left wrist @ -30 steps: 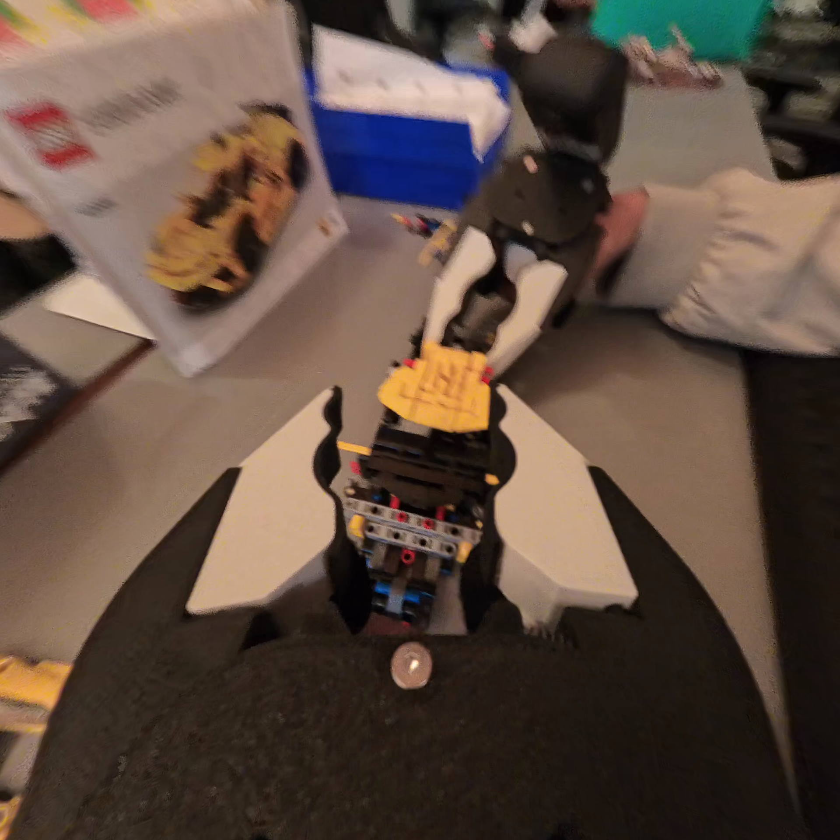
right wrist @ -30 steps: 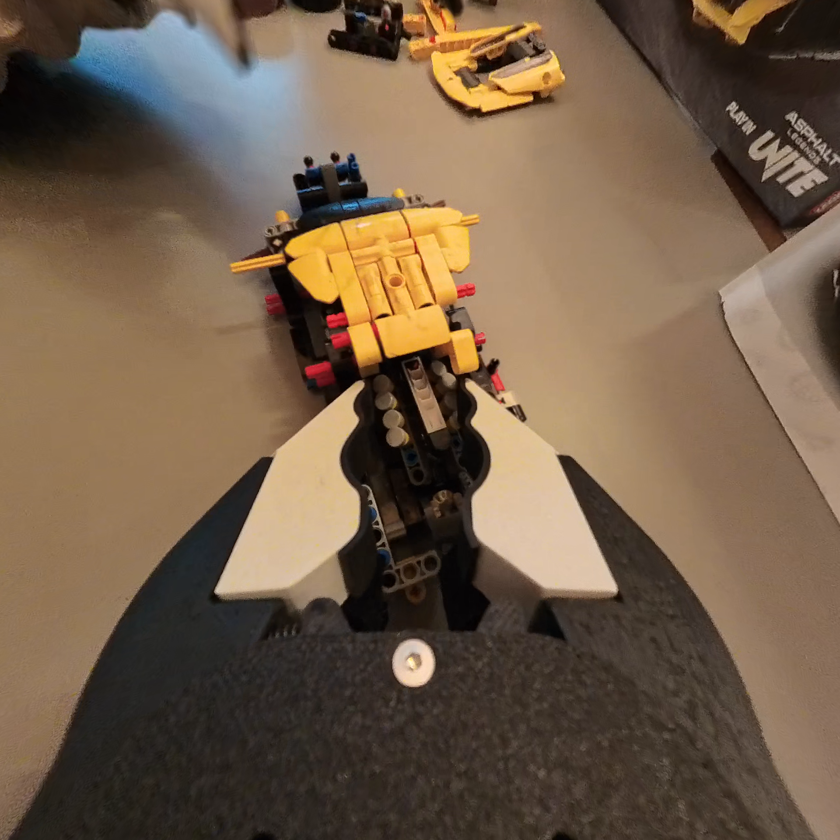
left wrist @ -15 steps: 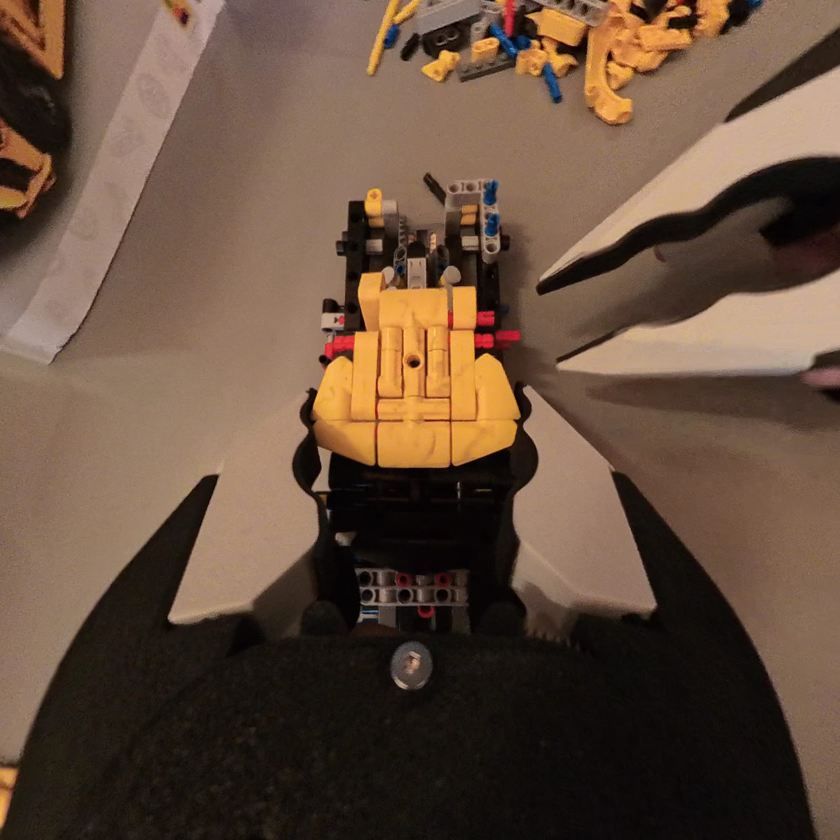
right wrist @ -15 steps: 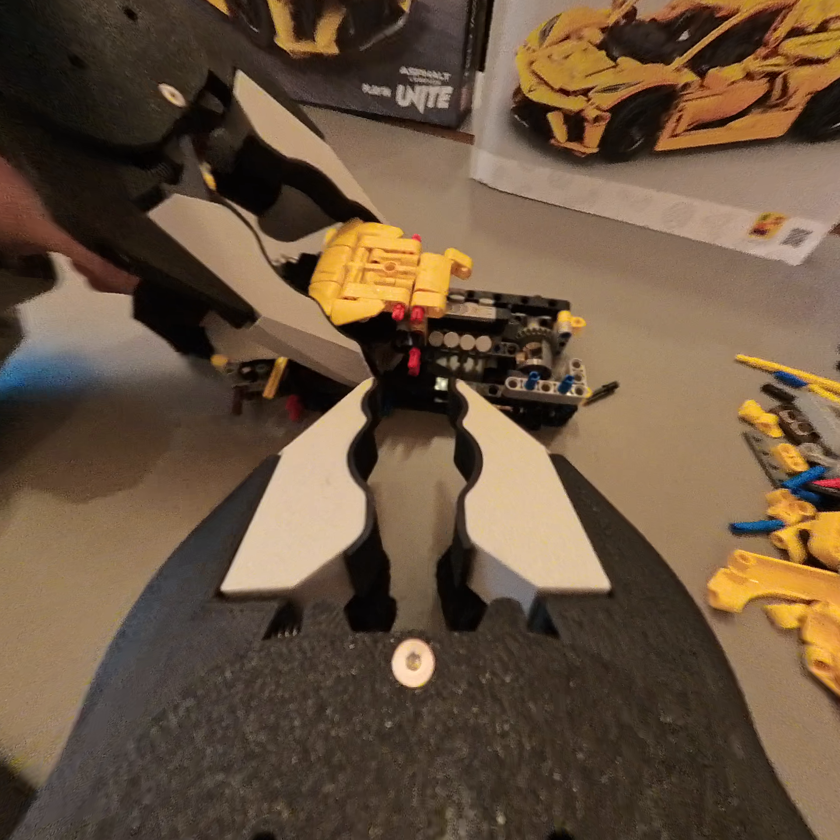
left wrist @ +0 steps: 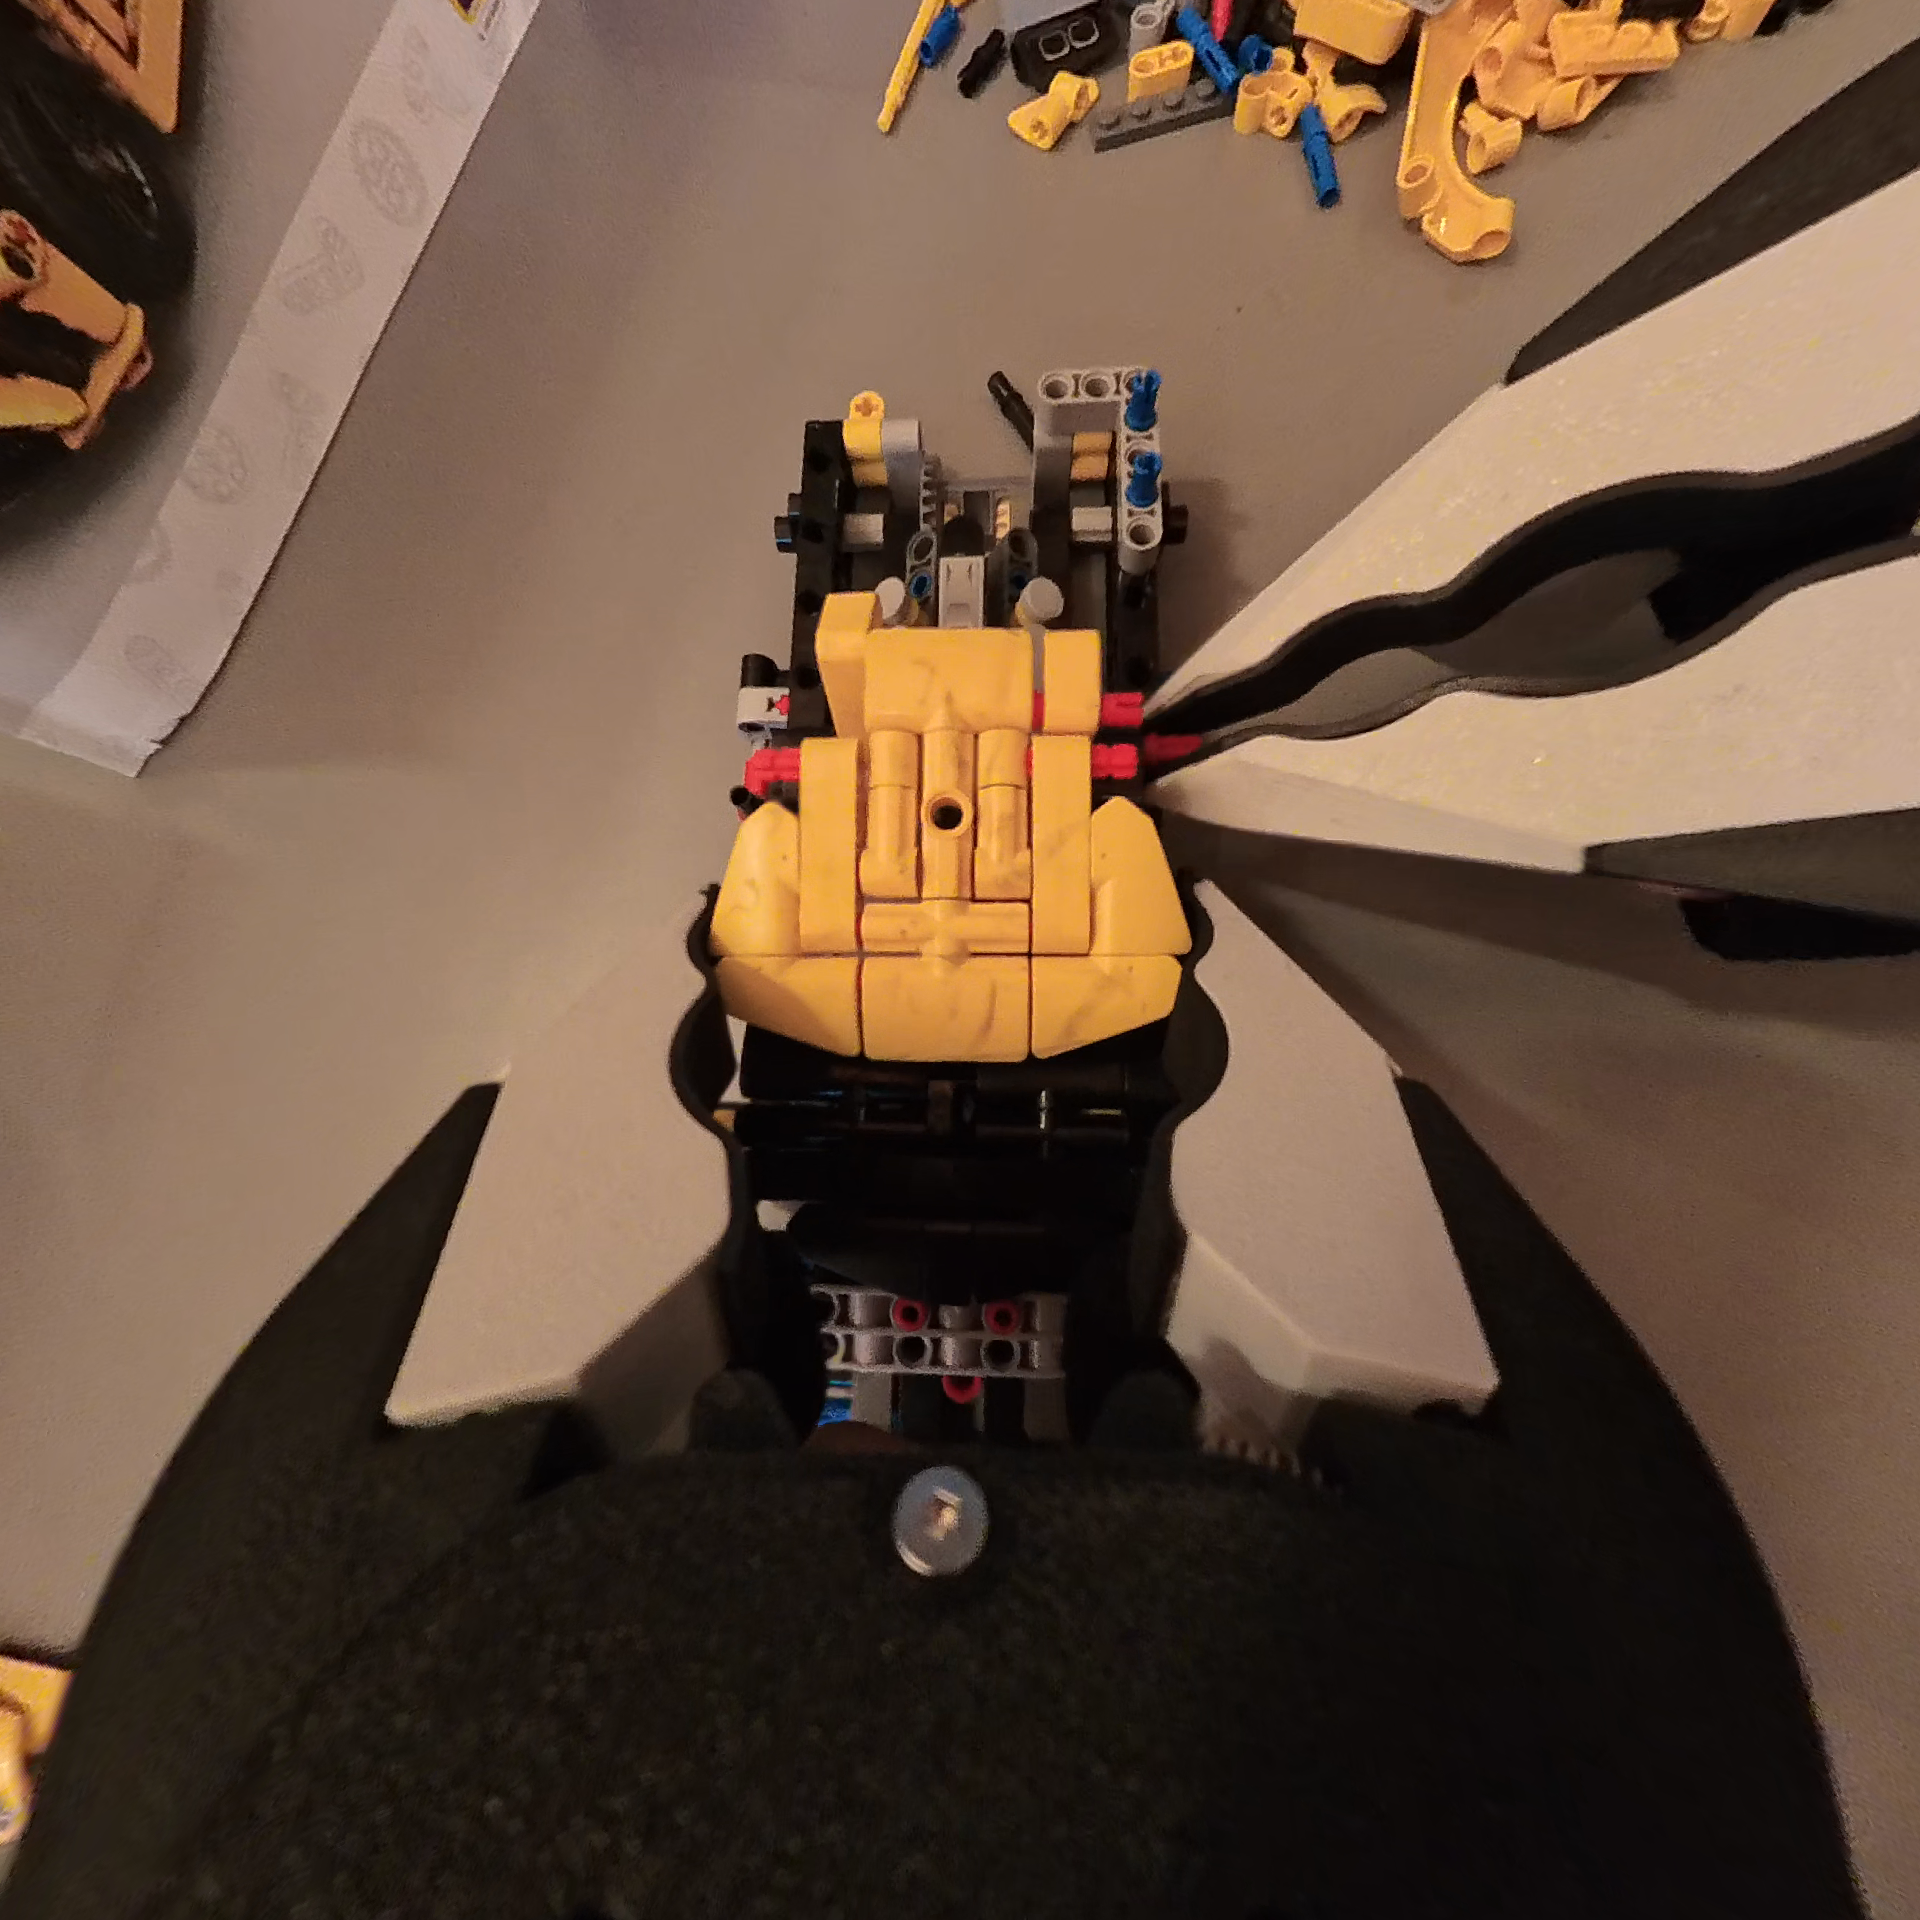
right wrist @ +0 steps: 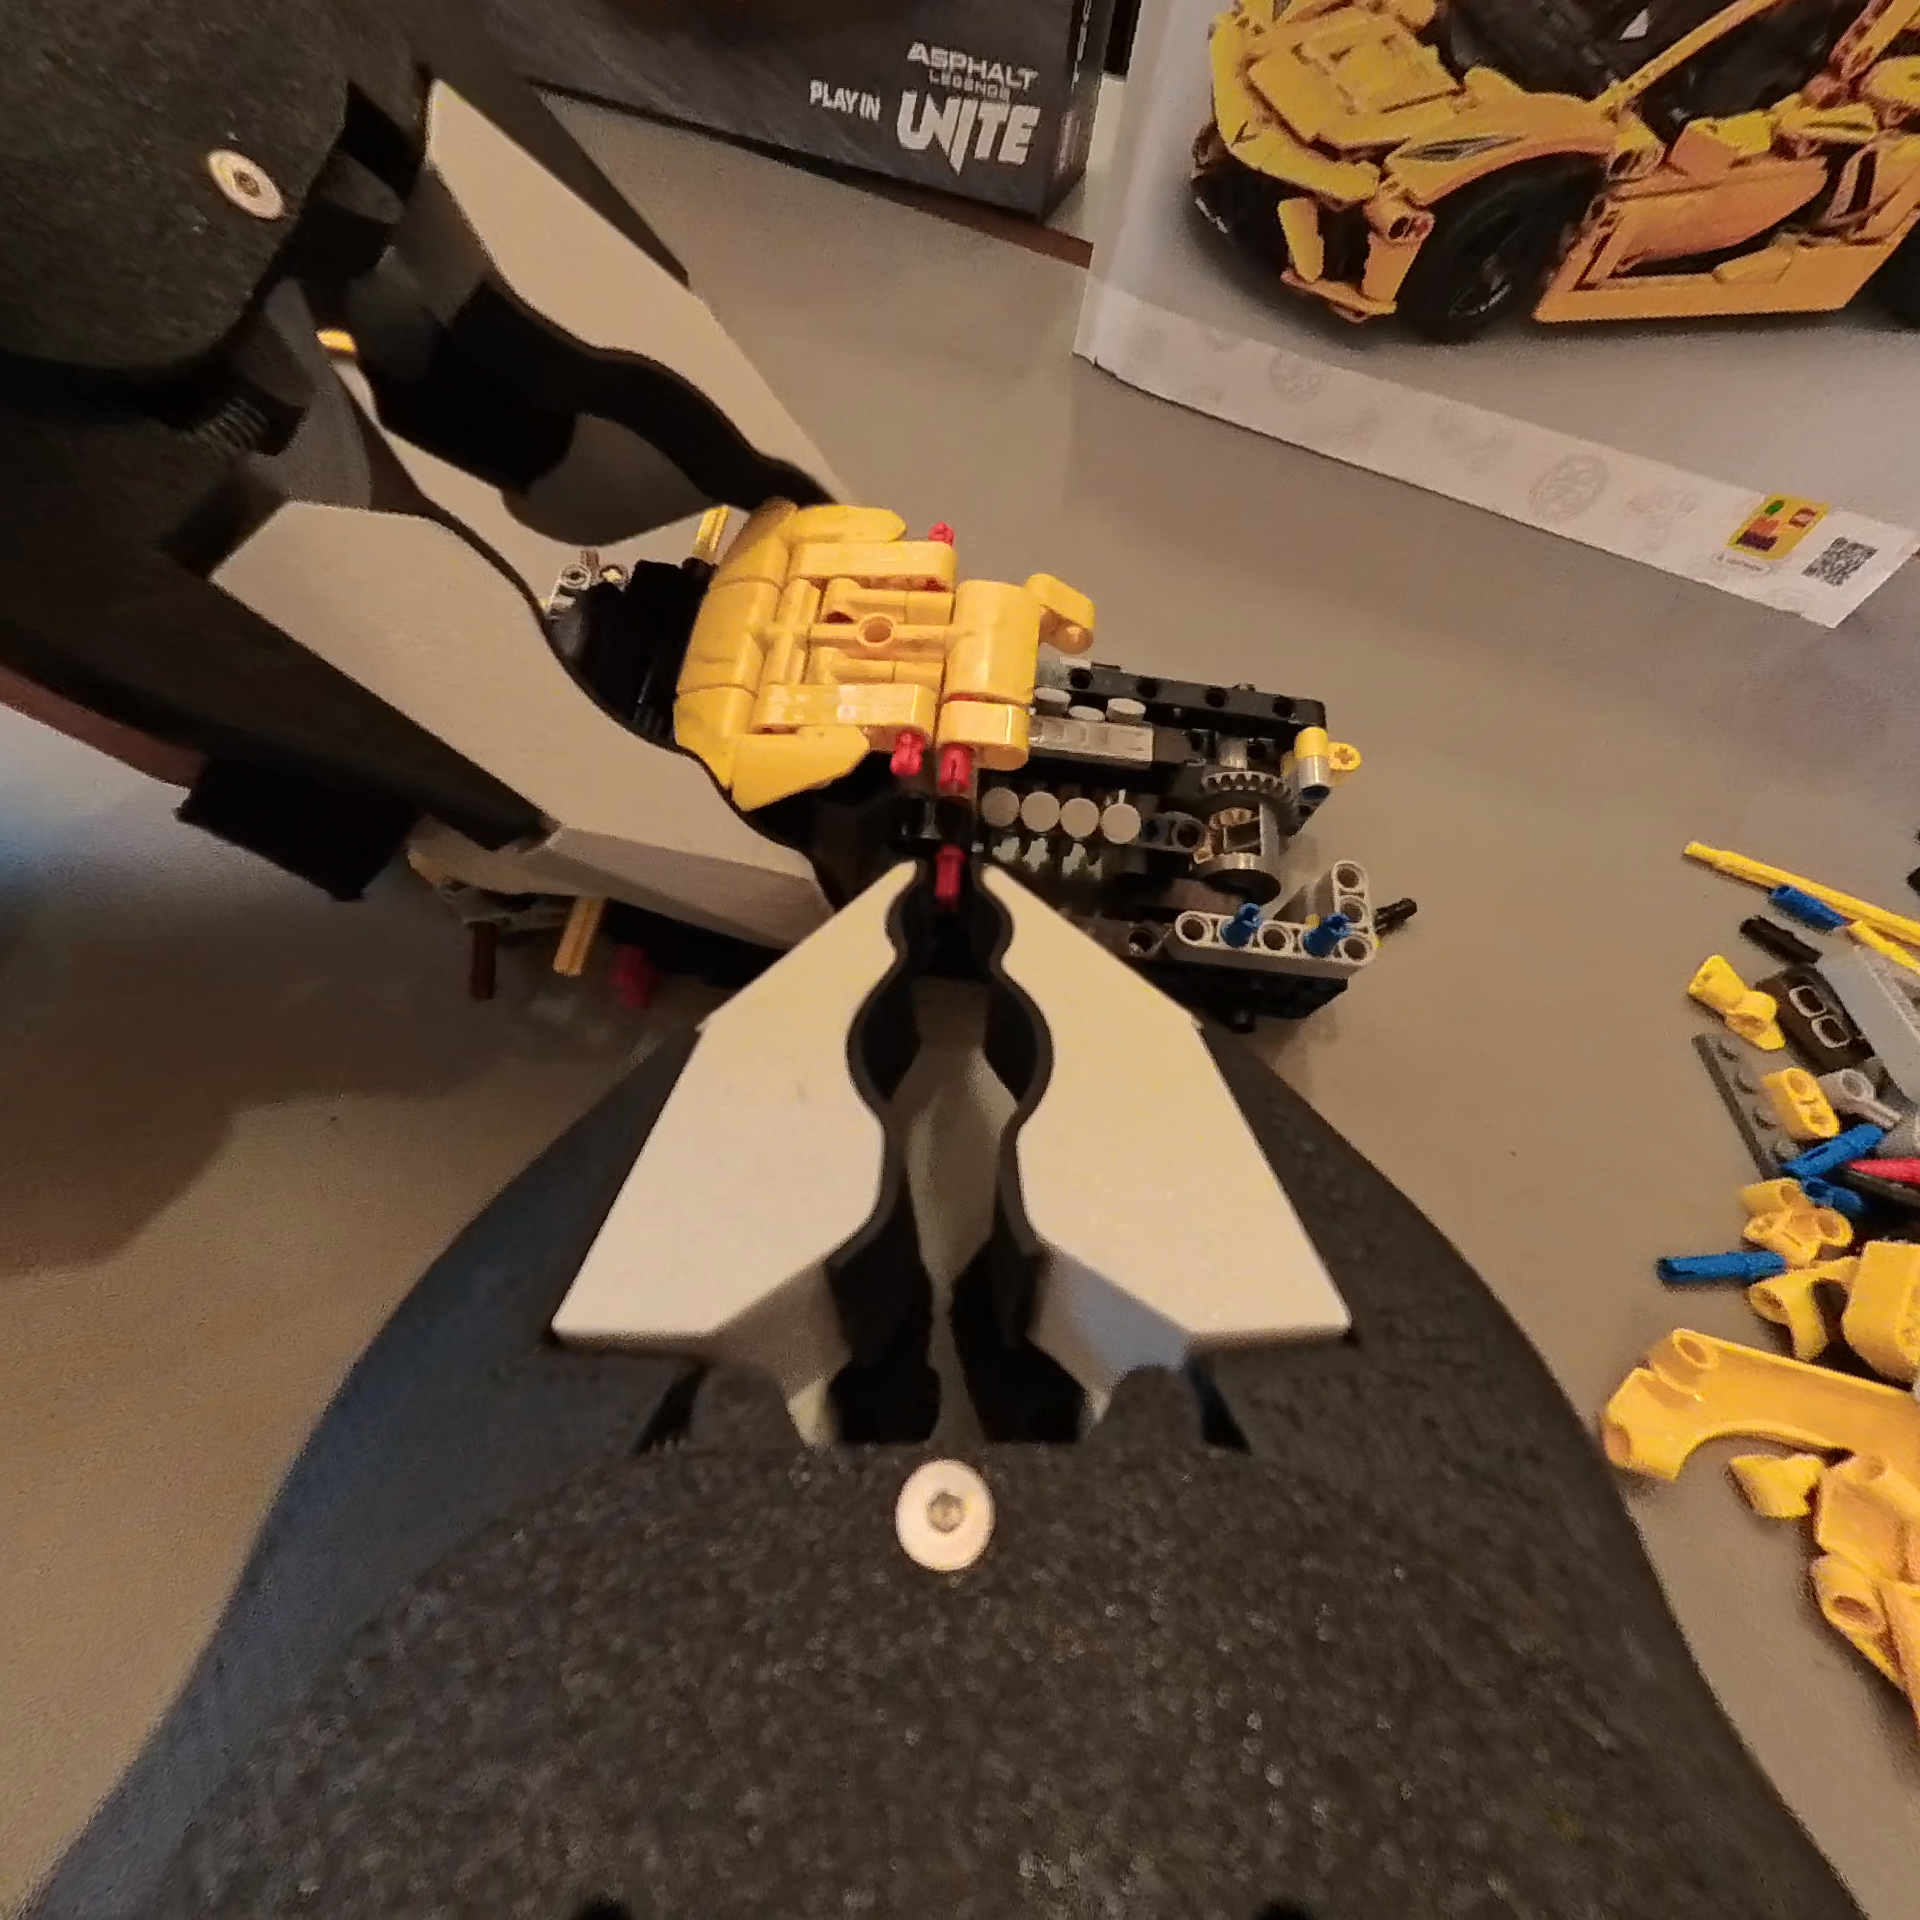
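Note:
A part-built brick car [left wrist: 945, 831] with a yellow top, a black frame and red pins rests on the grey table [left wrist: 312, 1039]. My left gripper [left wrist: 951, 935] is shut on its near end, one finger on each side. In the right wrist view the left gripper [right wrist: 826, 696] comes in from the upper left and holds the car [right wrist: 852, 644]. My right gripper [right wrist: 945, 883] meets the car's side, its tips closed on a red pin [right wrist: 948, 871] that sticks out of the frame. The right gripper also shows in the left wrist view [left wrist: 1153, 743], entering from the right.
A pile of loose yellow, blue and grey bricks [left wrist: 1455, 104] lies beyond the car, and shows at the right in the right wrist view [right wrist: 1818, 1299]. A white box with a yellow car picture [right wrist: 1507, 156] and a dark box [right wrist: 883, 94] lie behind. Tip to tip, the grippers are about 4 cm apart.
My right gripper let go of the car's end, swung round to its side and closed from open onto the red pin. My left gripper kept hold and brought the car down to the table.

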A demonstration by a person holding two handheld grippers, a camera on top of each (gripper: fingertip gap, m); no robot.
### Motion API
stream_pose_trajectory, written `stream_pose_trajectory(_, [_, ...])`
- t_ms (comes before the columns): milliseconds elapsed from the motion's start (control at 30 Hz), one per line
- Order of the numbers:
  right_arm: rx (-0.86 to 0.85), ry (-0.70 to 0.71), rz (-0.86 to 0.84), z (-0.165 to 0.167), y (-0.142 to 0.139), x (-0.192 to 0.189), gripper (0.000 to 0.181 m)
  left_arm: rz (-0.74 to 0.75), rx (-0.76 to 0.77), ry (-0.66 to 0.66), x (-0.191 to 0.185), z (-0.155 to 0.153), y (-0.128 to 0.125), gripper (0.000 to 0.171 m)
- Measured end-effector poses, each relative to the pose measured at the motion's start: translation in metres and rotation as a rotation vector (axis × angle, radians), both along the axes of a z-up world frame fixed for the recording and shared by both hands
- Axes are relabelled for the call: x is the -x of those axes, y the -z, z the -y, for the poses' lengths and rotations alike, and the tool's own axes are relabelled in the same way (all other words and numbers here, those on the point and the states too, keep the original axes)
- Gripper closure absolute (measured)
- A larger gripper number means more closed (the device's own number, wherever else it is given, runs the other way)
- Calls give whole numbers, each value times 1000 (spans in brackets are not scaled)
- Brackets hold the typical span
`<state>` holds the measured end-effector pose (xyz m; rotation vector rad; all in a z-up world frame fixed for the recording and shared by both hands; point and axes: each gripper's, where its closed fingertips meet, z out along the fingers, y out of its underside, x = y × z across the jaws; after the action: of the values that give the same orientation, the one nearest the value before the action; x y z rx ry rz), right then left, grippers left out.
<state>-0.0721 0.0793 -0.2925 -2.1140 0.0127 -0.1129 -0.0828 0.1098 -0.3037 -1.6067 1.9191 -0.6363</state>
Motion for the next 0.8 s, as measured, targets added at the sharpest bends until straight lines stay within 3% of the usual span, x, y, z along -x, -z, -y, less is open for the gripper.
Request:
stream_pose_trajectory(300, [29,50,-71,17,2,-4,179,-8,47,-14,-4,12,2,88])
stream_pose_trajectory(367, [40,69,-67,21,2,-5,179,-15,72,2,-4,19,2,99])
stream_pose_trajectory(800, [58,155,-49,39,2,-12,179,-14,78,9,-12,36,3,98])
